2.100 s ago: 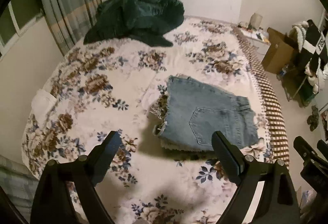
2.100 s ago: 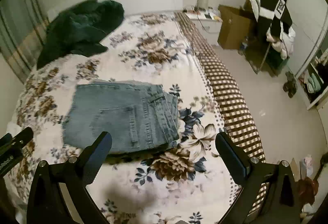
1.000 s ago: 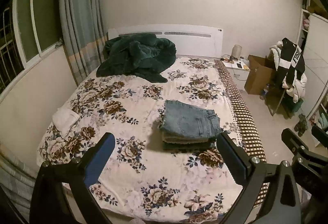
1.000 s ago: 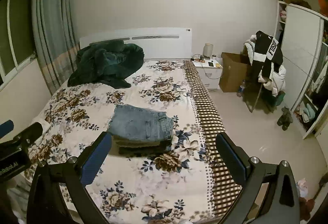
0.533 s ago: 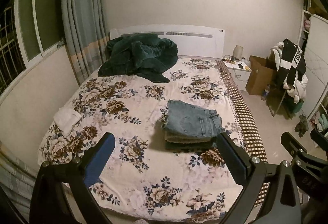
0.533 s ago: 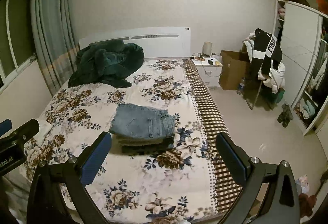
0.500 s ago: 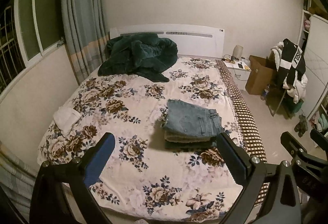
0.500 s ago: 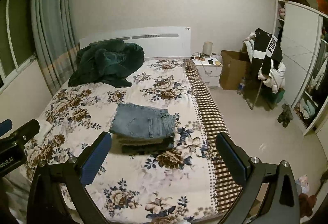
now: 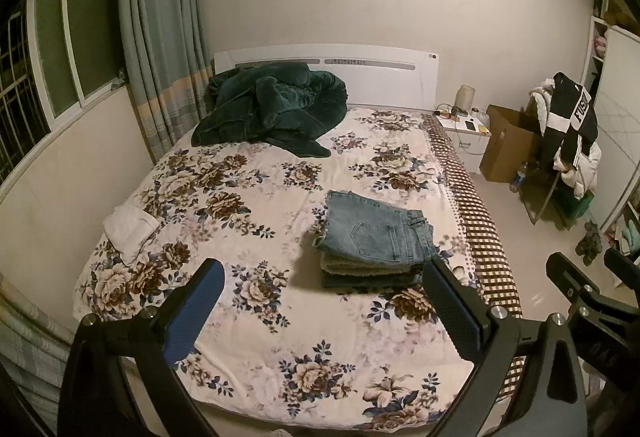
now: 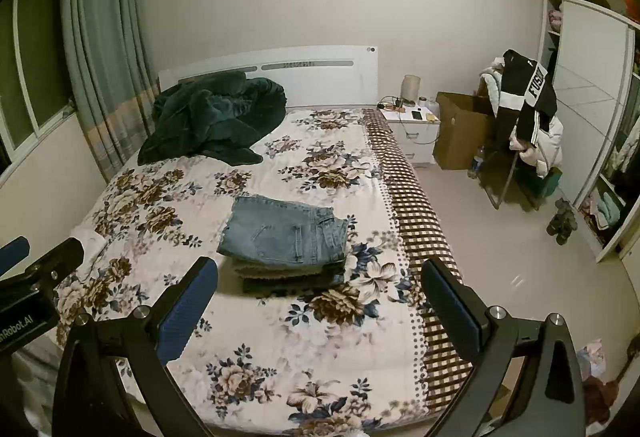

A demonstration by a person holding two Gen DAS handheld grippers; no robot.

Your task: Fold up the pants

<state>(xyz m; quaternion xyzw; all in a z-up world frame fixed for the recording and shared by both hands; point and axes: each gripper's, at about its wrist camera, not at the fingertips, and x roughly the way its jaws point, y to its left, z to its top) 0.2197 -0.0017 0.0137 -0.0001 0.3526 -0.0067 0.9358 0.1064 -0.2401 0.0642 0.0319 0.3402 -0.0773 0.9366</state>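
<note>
Folded light blue jeans (image 9: 374,229) lie on top of a small stack of folded pants on the floral bed (image 9: 240,197), toward its right side; they also show in the right wrist view (image 10: 286,231). My left gripper (image 9: 320,277) is open and empty, held well back from the foot of the bed. My right gripper (image 10: 320,273) is open and empty too, also far from the stack. The right gripper's body shows at the right edge of the left wrist view (image 9: 592,297).
A dark green blanket (image 9: 272,105) is heaped at the headboard. A white cloth (image 9: 130,229) lies at the bed's left edge. A nightstand (image 10: 414,125), cardboard box (image 10: 460,133) and chair piled with clothes (image 10: 524,117) stand right of the bed. Curtains (image 9: 160,37) hang at left.
Both grippers have pulled far back and up from the jeans stack, from right above it to beyond the foot of the bed. Over the last half second almost nothing moved.
</note>
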